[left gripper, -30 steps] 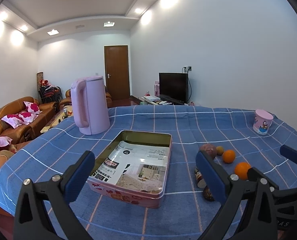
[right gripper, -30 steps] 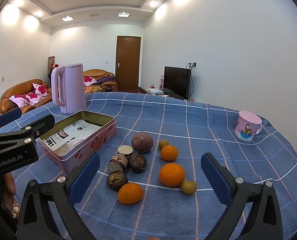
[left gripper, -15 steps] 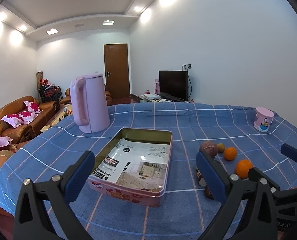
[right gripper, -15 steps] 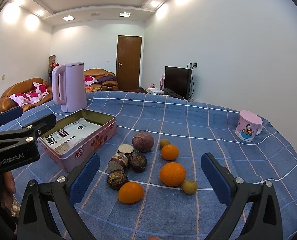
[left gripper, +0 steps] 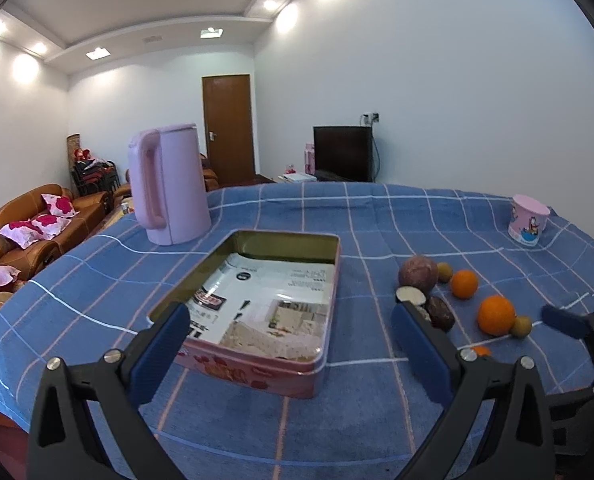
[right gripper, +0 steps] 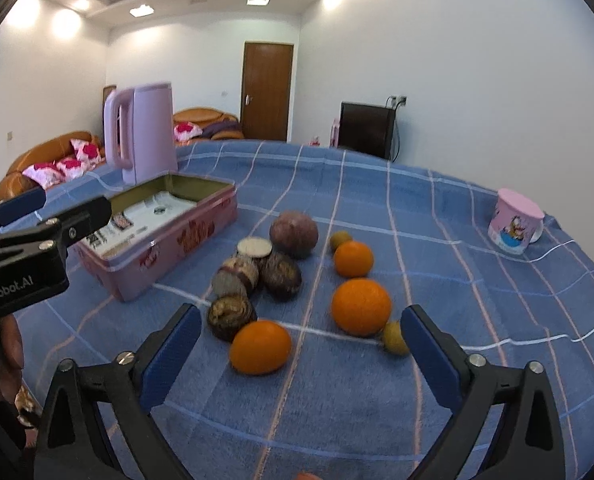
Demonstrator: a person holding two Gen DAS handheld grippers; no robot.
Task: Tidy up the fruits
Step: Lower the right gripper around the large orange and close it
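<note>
A pink tin box [left gripper: 257, 368] lined with printed paper sits open on the blue checked cloth; it also shows in the right wrist view [right gripper: 165, 248]. To its right lies a cluster of fruit: three oranges, the nearest one [right gripper: 261, 346], another [right gripper: 361, 307] and the farthest [right gripper: 353, 258], a round purple fruit [right gripper: 293, 234], several dark brown cut pieces [right gripper: 253, 276] and small greenish fruits [right gripper: 395, 338]. My right gripper [right gripper: 297, 360] is open, just short of the nearest orange. My left gripper [left gripper: 289, 356] is open, above the tin's near edge.
A tall lilac kettle [left gripper: 169, 192] stands behind the tin. A pink cartoon cup [left gripper: 528, 221] stands at the far right of the table. The table's rim curves round at left and right. Sofas, a door and a television are beyond.
My right gripper has moved forward and down towards the fruit, so the nearest orange now lies close between its fingers. My left gripper has shifted a little towards the tin.
</note>
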